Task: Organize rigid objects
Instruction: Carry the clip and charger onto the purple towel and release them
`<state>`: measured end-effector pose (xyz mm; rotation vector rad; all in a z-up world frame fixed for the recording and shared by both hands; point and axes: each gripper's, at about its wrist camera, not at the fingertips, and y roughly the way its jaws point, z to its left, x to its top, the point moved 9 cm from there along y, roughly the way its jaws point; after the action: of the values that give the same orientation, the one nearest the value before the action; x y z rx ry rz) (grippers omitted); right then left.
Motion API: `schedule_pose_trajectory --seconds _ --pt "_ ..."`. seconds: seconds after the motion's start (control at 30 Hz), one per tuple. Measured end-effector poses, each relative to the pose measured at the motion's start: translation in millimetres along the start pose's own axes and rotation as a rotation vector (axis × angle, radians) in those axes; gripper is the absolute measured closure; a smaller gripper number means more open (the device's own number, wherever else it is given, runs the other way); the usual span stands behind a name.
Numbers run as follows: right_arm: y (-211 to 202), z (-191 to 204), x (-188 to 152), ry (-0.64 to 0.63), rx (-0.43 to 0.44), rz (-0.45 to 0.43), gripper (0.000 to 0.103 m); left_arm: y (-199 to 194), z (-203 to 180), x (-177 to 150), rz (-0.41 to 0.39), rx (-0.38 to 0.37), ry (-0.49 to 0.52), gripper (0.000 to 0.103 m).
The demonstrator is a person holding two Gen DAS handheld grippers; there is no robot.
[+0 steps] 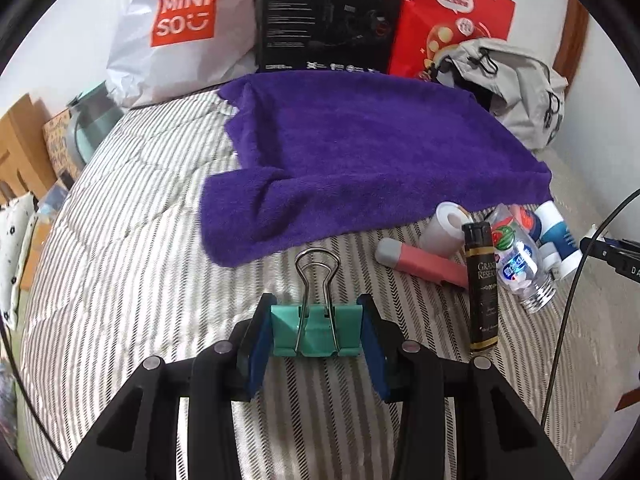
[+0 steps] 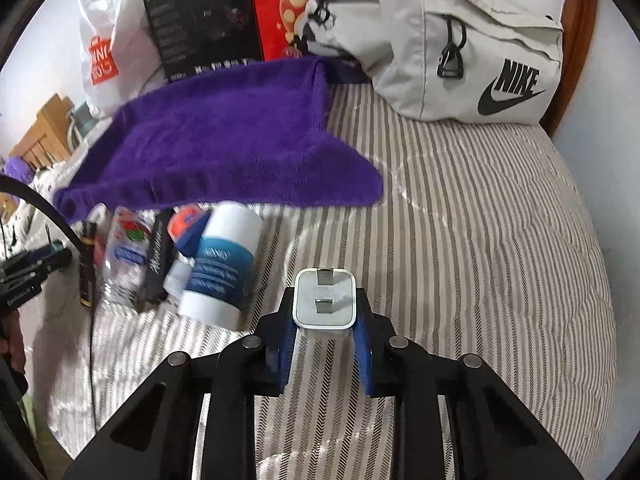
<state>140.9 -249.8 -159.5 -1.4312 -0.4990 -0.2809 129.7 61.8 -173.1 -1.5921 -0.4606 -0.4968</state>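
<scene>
Both grippers held low over a striped quilted bed (image 2: 480, 220), each clamped on a small hard object.

A plush purple towel (image 1: 360, 152) lies rumpled across the bed; a grey fabric backpack (image 2: 440, 52) slumps behind it; the left gripper (image 1: 316, 330) pinches a teal metal binder clip (image 1: 316, 330) between blue pads, wire handles pointing forward; the right gripper (image 2: 325, 308) squeezes a glossy white plug adapter (image 2: 325, 300), prongs facing the camera; smooth cylinders, a blue-and-white tube (image 2: 222, 268) and a black bottle (image 1: 482, 288), cluster beside the towel's edge.
</scene>
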Motion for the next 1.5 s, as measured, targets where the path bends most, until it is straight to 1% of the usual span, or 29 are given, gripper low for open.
schedule_pose_trajectory --seconds 0.13,0.27,0.33,0.4,0.53,0.67,0.73,0.87,1.0,1.23,1.3,1.4,1.43,1.47,1.5 --pt "-10.1 8.6 12.7 -0.017 0.033 -0.014 0.077 -16.9 3.4 8.6 -0.015 0.018 -0.008 0.064" --pt "-24.4 23.2 32.2 -0.041 0.077 -0.041 0.077 -33.1 4.4 24.9 -0.041 0.016 -0.021 0.064" --pt "-30.7 32.8 45.8 -0.058 0.106 -0.06 0.077 -38.5 4.7 36.6 -0.056 0.018 -0.025 0.064" --pt "-33.2 41.2 61.6 -0.081 0.117 -0.076 0.077 -41.2 5.1 50.4 -0.071 0.014 -0.026 0.064" --pt "-25.8 56.8 93.5 -0.12 0.14 -0.096 0.077 -38.4 7.0 75.9 -0.085 0.004 -0.034 0.064" --pt "-2.6 69.0 125.5 -0.146 0.152 -0.104 0.077 -28.4 9.3 95.8 -0.092 0.002 -0.041 0.064" --pt "15.5 73.0 141.5 -0.148 0.152 -0.094 0.077 -20.6 13.2 101.9 -0.086 -0.002 -0.054 0.064" --pt "54.6 75.0 169.9 -0.149 0.12 -0.073 0.077 -8.4 20.5 105.5 -0.07 -0.011 -0.082 0.064" --pt "95.1 75.5 191.2 -0.15 0.092 -0.044 0.077 -1.4 24.0 107.2 -0.061 -0.008 -0.086 0.064" --pt "136.0 71.1 199.6 -0.155 0.047 0.019 0.077 12.8 23.9 116.3 -0.046 -0.016 -0.077 0.064" --pt "142.6 69.4 197.2 -0.157 0.043 0.036 0.077 16.4 23.7 120.0 -0.045 -0.018 -0.077 0.064" --pt "142.5 70.4 196.6 -0.176 0.044 0.035 0.076 21.1 22.0 126.4 -0.046 -0.027 -0.077 0.064" --pt "142.6 71.0 196.6 -0.187 0.039 0.037 0.074 22.9 21.1 128.6 -0.046 -0.031 -0.077 0.064" --pt "142.1 70.4 196.0 -0.192 0.027 0.042 0.067 25.4 19.5 132.1 -0.049 -0.036 -0.076 0.064" --pt "142.6 68.8 196.1 -0.196 0.011 0.048 0.062 27.4 17.8 134.7 -0.05 -0.038 -0.073 0.064"
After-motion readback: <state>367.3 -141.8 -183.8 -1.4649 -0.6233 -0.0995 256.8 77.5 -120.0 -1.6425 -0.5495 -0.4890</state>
